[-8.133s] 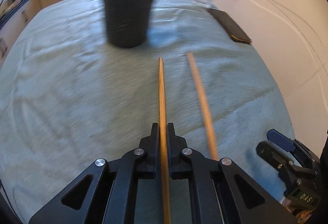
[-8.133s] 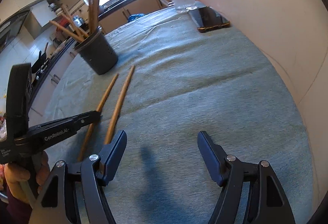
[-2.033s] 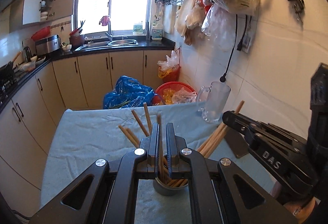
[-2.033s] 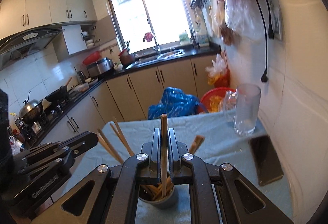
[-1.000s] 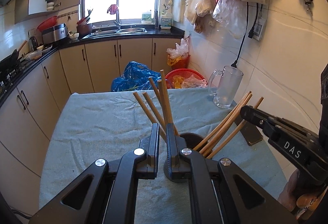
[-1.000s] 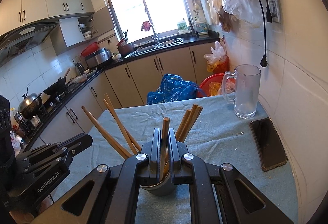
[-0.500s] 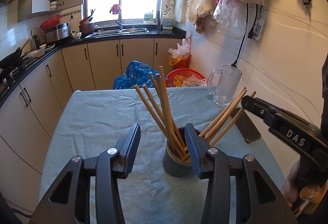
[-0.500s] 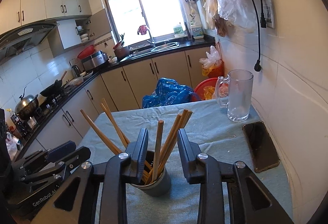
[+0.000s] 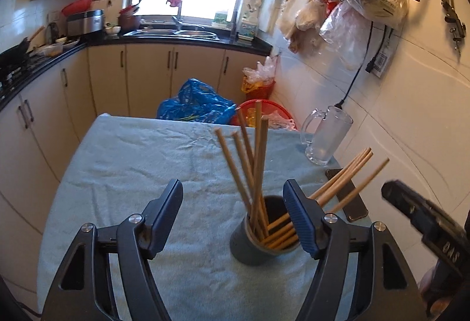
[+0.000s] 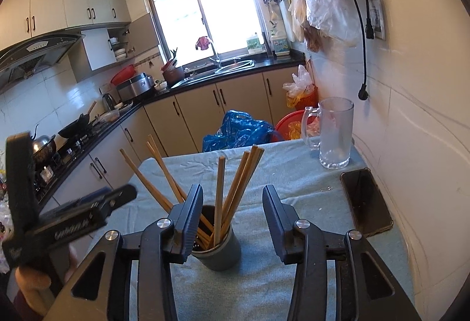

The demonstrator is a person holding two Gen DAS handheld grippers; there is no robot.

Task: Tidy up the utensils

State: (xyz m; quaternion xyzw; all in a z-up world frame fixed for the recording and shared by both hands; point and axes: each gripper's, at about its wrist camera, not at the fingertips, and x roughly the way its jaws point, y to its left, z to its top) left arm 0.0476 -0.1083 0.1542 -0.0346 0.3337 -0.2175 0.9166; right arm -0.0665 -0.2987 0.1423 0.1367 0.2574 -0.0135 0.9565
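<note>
Chopsticks (image 9: 252, 174) are standing together in a dark round holder (image 9: 252, 247) on a table draped with a pale blue-green cloth (image 9: 132, 162). Some sticks are leaning toward the kitchen window, others are fanning out toward the tiled wall on the right.

The left gripper (image 9: 232, 215) is angling downward toward the table, and its jaws are opening, standing wide apart with nothing pressed between the pads. In the left wrist view the holder is sitting just inside the right-hand finger, with bare cloth filling the gap beside it. At the lower right edge of this view part of a hand is showing, gripping the other tool's black body.

The right gripper (image 10: 232, 218) is also tilting downward, and its jaws are opening too, though less widely. In the right wrist view the holder is appearing between the two fingers, beyond their tips, and the sticks are rising up through the gap without touching either pad. The left tool is reaching in from the left edge of this view, slightly blurred, with a hand (image 10: 32, 280) wrapping its handle low down.

A clear glass mug (image 10: 335, 136) is standing near the far right corner of the table, and a dark phone (image 10: 367, 200) is lying flat along the wall side, well apart from the holder. Behind the table a blue plastic bag (image 10: 238, 133) is sitting on the floor.
</note>
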